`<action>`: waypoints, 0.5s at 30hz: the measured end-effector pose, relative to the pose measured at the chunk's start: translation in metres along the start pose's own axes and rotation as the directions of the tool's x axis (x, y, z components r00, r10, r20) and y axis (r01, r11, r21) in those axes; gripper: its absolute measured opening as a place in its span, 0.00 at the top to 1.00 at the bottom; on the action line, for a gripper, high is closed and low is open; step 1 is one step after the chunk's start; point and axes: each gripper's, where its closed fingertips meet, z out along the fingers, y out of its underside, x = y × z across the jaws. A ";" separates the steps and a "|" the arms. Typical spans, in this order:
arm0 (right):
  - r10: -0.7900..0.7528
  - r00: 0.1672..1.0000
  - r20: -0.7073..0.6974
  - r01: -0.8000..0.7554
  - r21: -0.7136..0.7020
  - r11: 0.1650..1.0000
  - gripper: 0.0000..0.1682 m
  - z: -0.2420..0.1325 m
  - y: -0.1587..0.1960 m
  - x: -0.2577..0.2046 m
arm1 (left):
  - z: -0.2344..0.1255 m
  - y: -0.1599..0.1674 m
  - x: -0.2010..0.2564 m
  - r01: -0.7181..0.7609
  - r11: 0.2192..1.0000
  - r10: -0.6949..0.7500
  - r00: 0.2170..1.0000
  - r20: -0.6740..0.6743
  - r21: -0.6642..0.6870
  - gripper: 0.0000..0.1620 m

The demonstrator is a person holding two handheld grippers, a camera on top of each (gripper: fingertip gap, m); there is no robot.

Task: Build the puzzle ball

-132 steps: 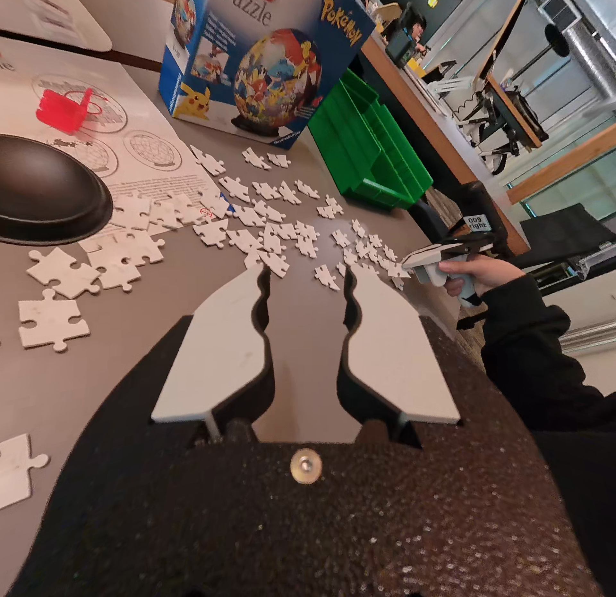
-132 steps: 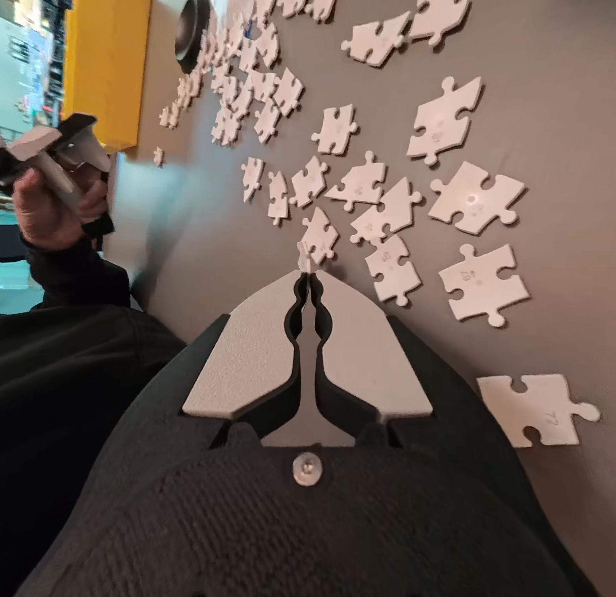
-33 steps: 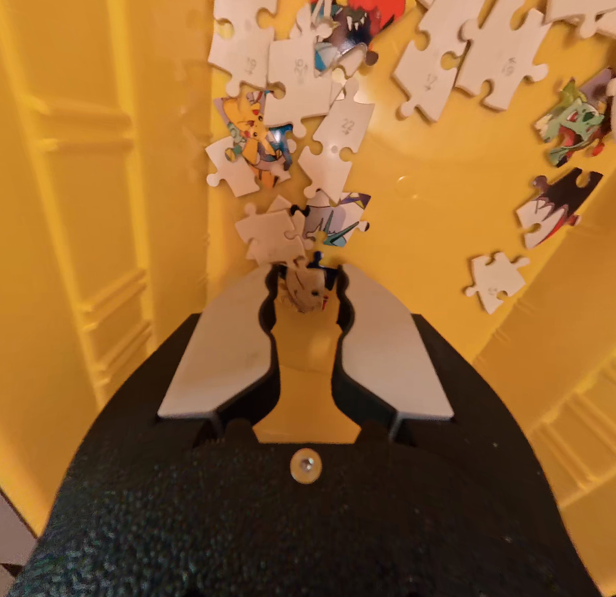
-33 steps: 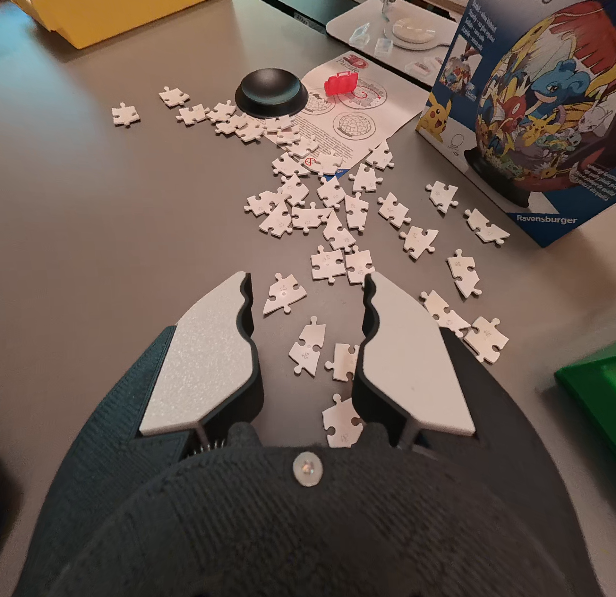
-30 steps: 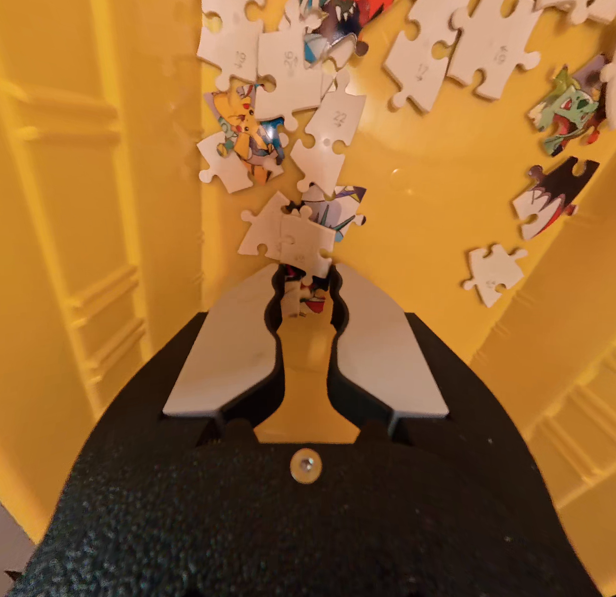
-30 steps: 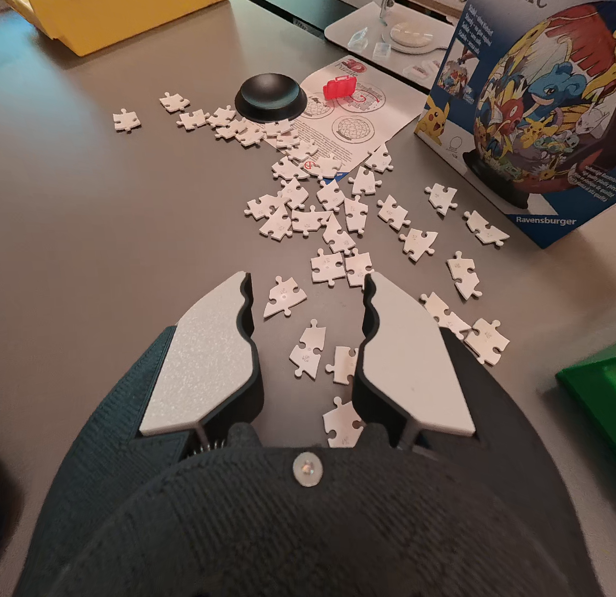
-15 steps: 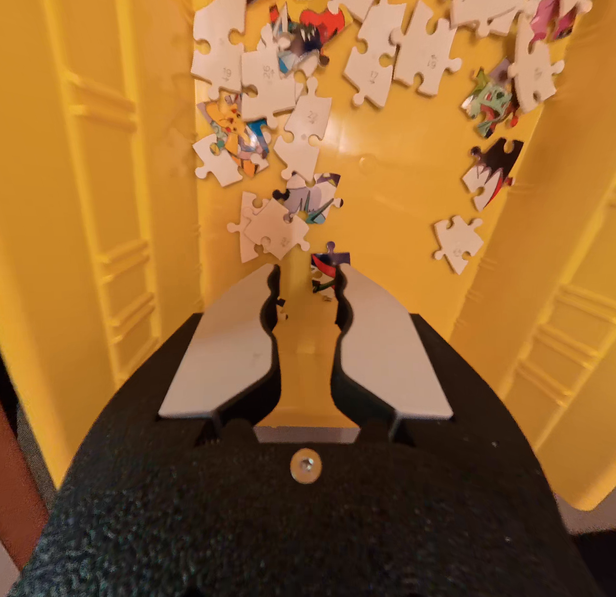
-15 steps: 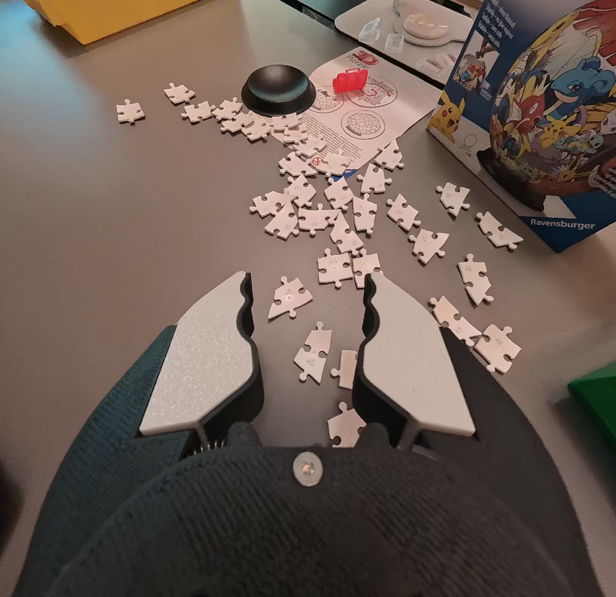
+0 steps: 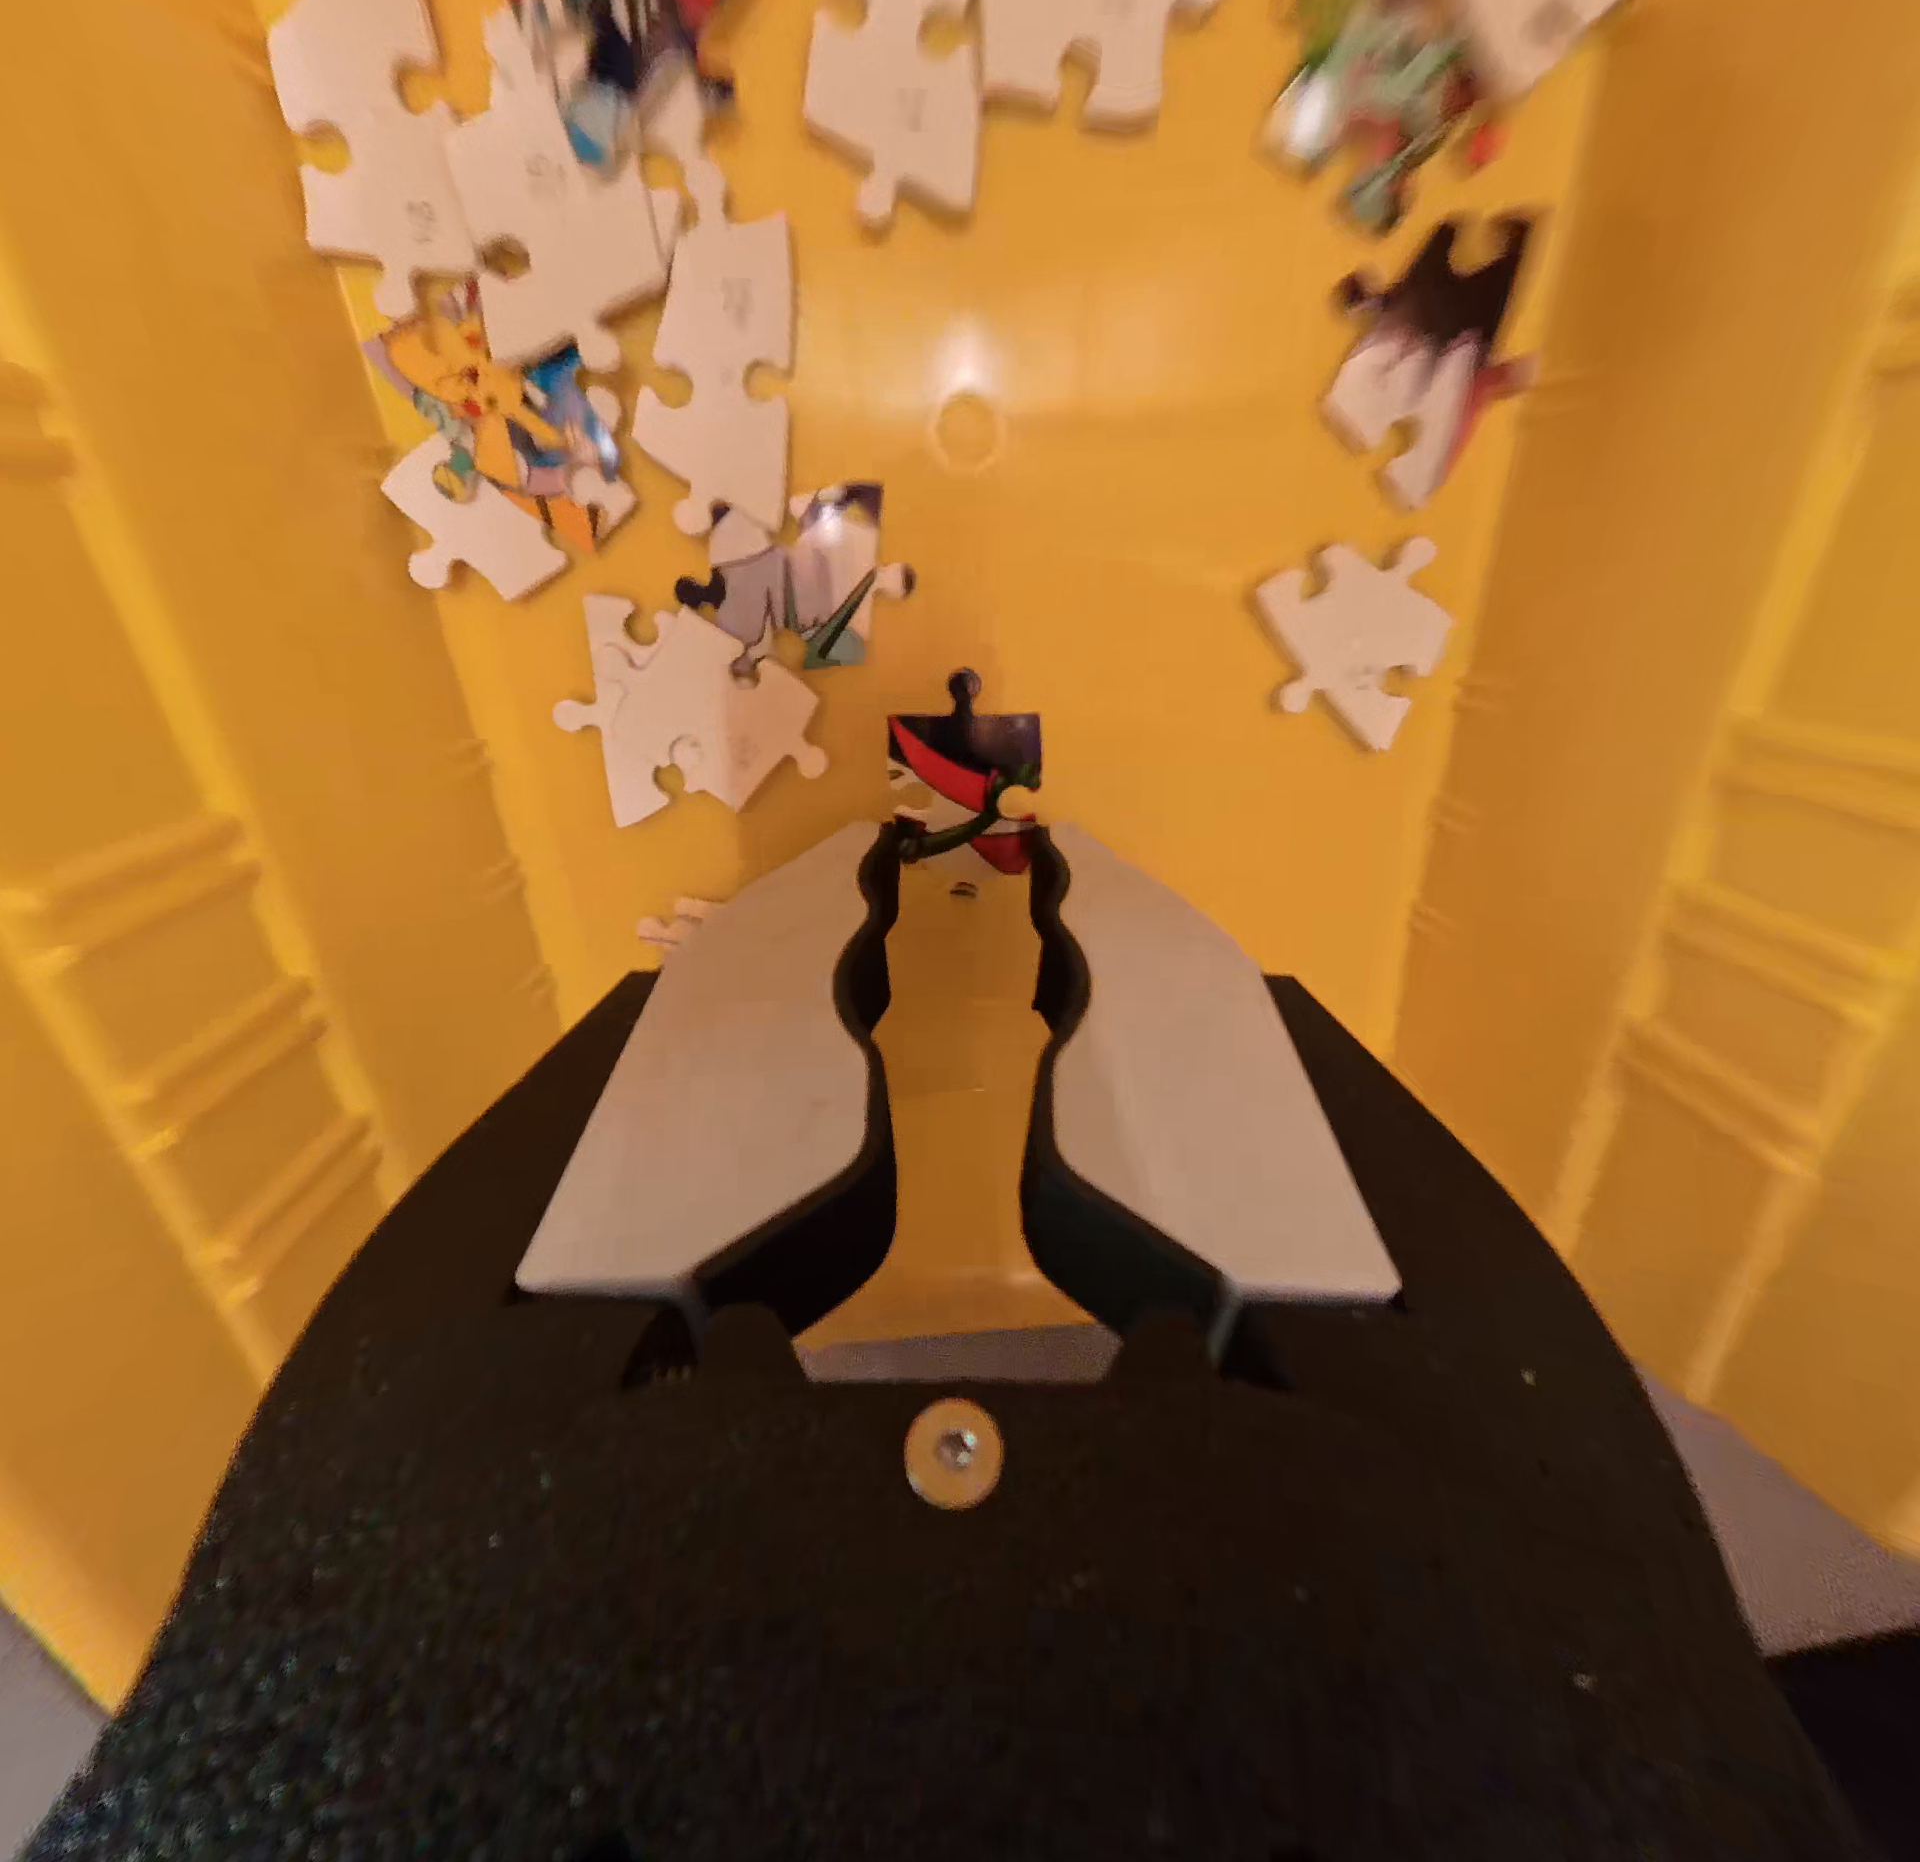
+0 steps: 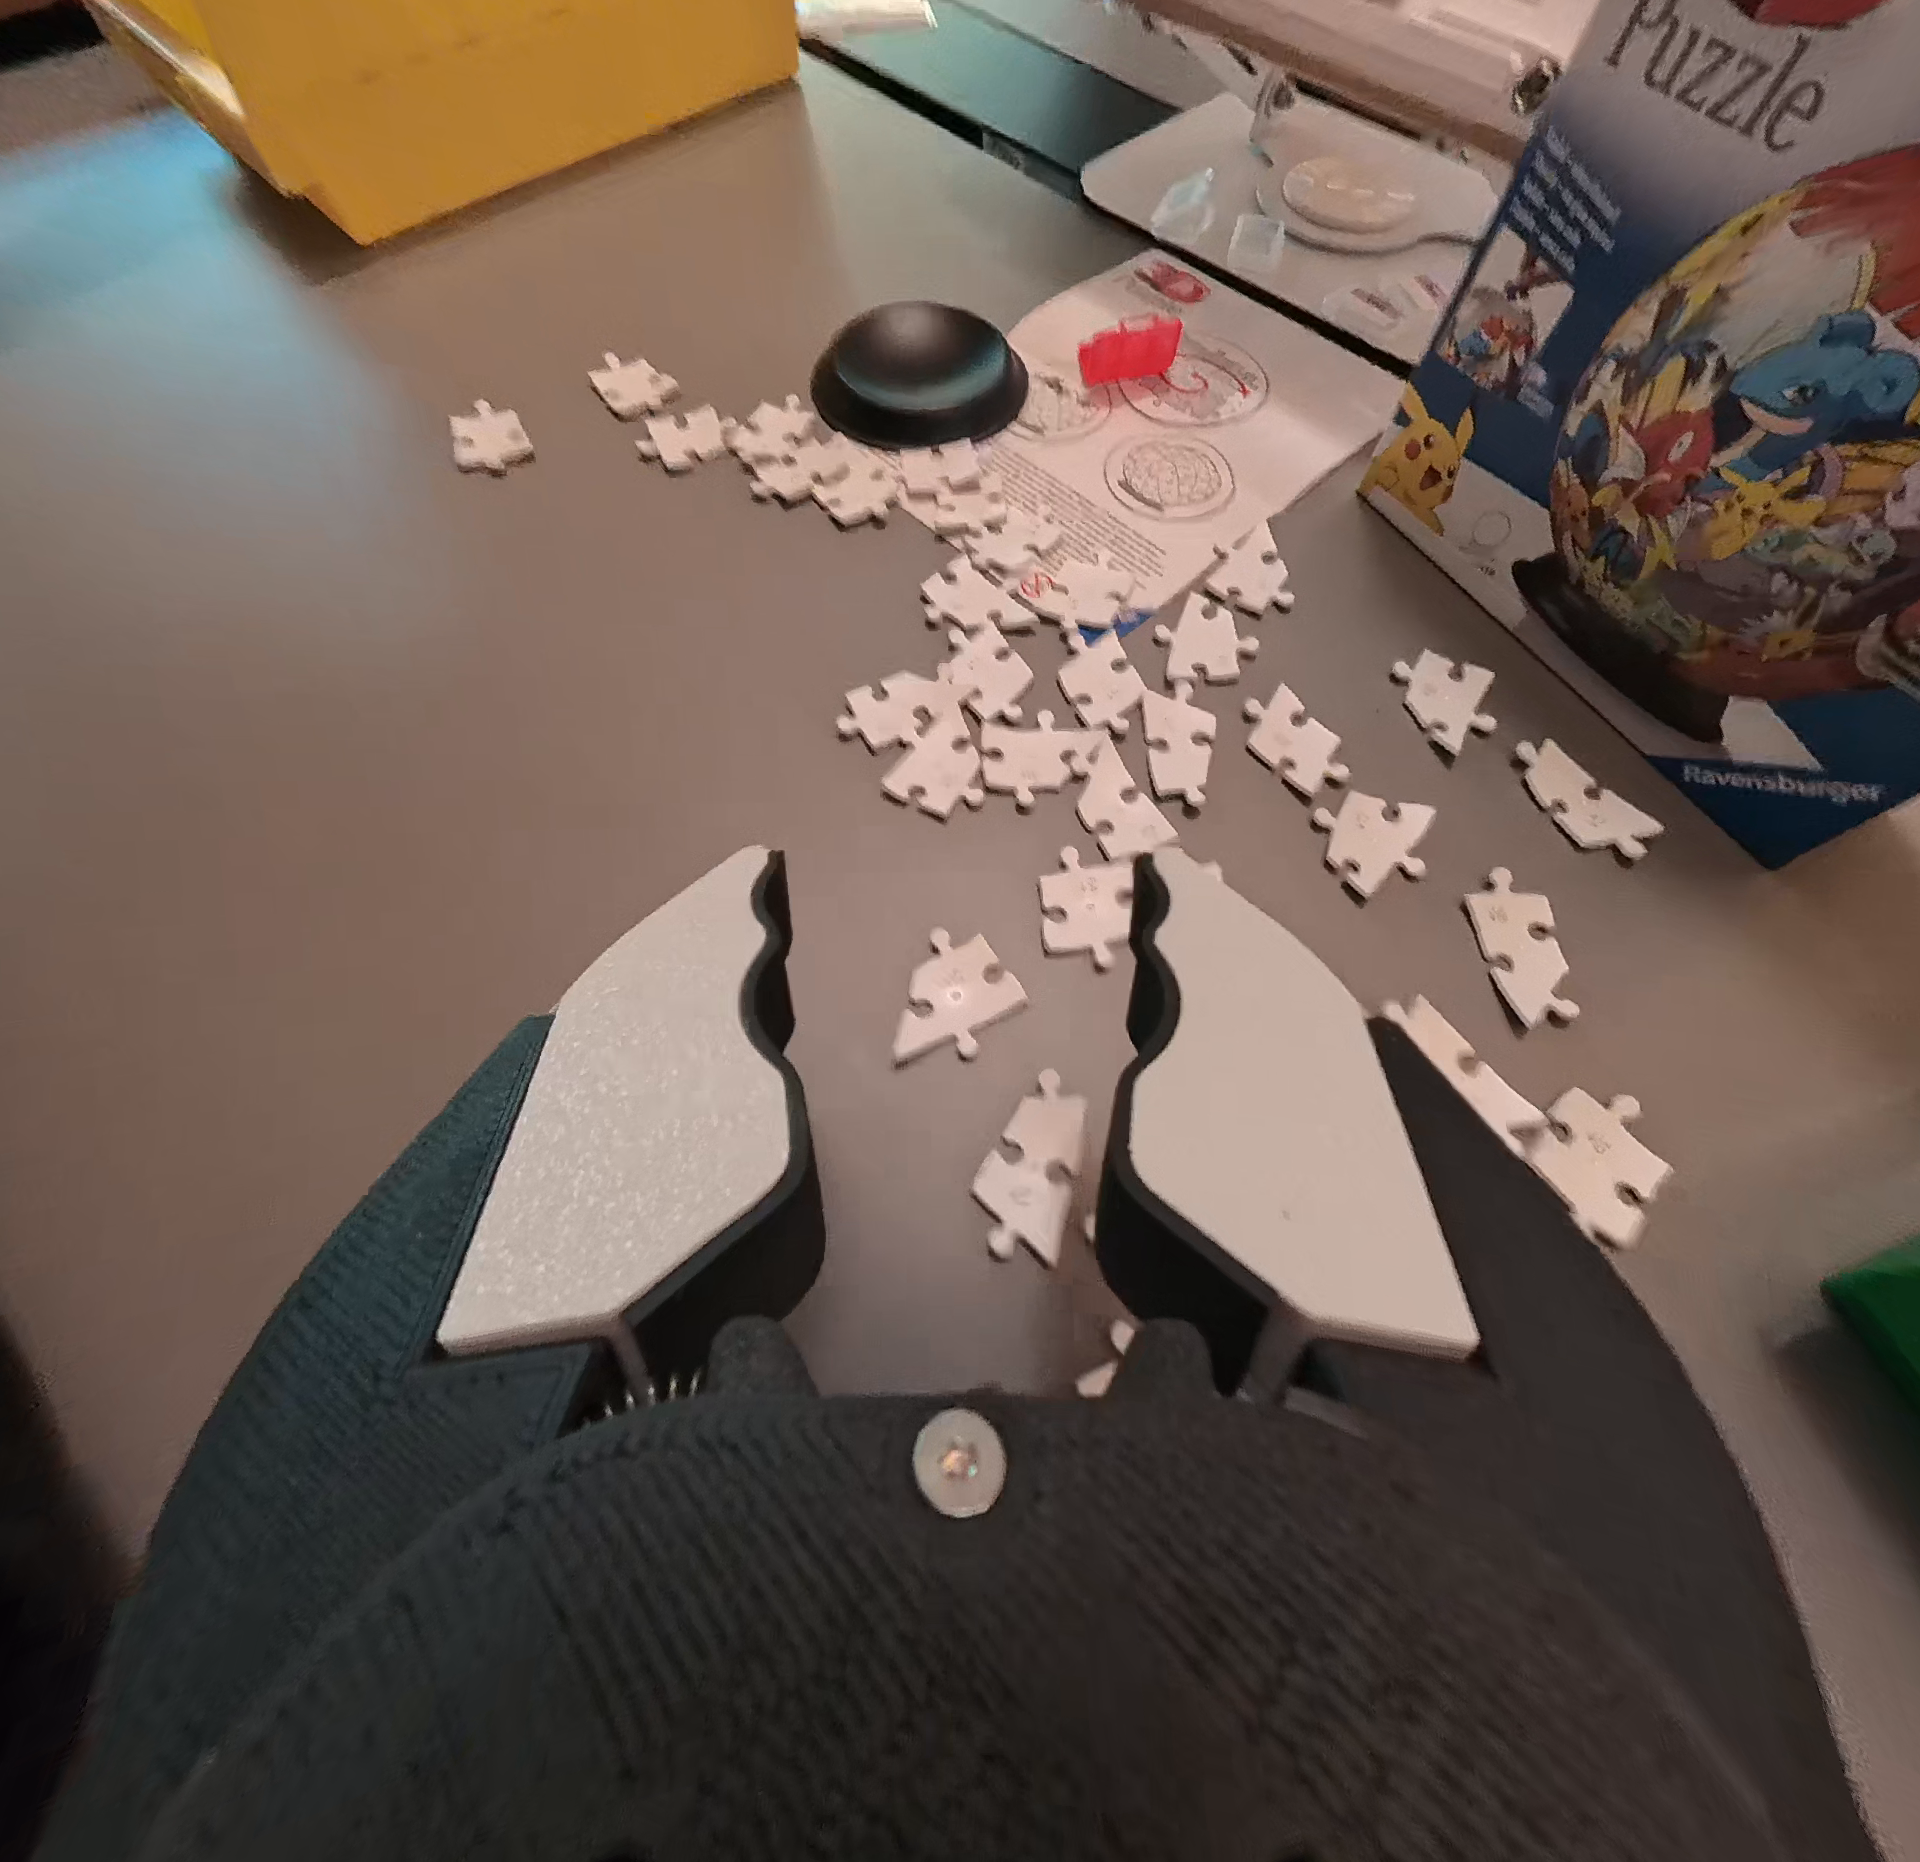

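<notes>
Piece (image 9: 961, 773) upright, knob up, between left tongs (image 9: 961, 848); right tongs (image 10: 956, 887) apart.

warm, yellow-tinted light fills the left wrist view; a glare spot sits on the bin floor (image 9: 966, 358) ahead of the fingers (image 9: 727, 1064), and pieces beyond them smear with motion blur. the right wrist view is dimmer, a cool sheen on the table (image 10: 156, 254) far left of its fingers (image 10: 644, 1106), the edges bowed and soft.
</notes>
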 end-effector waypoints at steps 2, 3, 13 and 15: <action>0.026 0.999 0.047 -0.029 0.078 0.997 0.63 0.006 -0.018 -0.014 | -0.031 -0.017 0.025 0.025 0.981 0.014 0.981 -0.196 0.193 0.86; 0.039 0.995 0.091 -0.050 0.123 0.991 0.63 0.010 -0.030 -0.025 | -0.056 -0.027 0.045 0.041 0.947 0.071 0.941 -0.332 0.320 0.86; 0.064 0.686 0.725 -0.393 0.294 0.871 0.67 0.044 -0.163 -0.166 | -0.276 0.075 0.231 0.485 0.257 0.965 -0.087 -0.246 0.836 0.86; 0.088 0.570 0.817 -0.496 0.257 0.829 0.68 0.041 -0.188 -0.182 | -0.279 0.091 0.251 0.592 0.222 0.975 -0.151 -0.164 0.775 0.86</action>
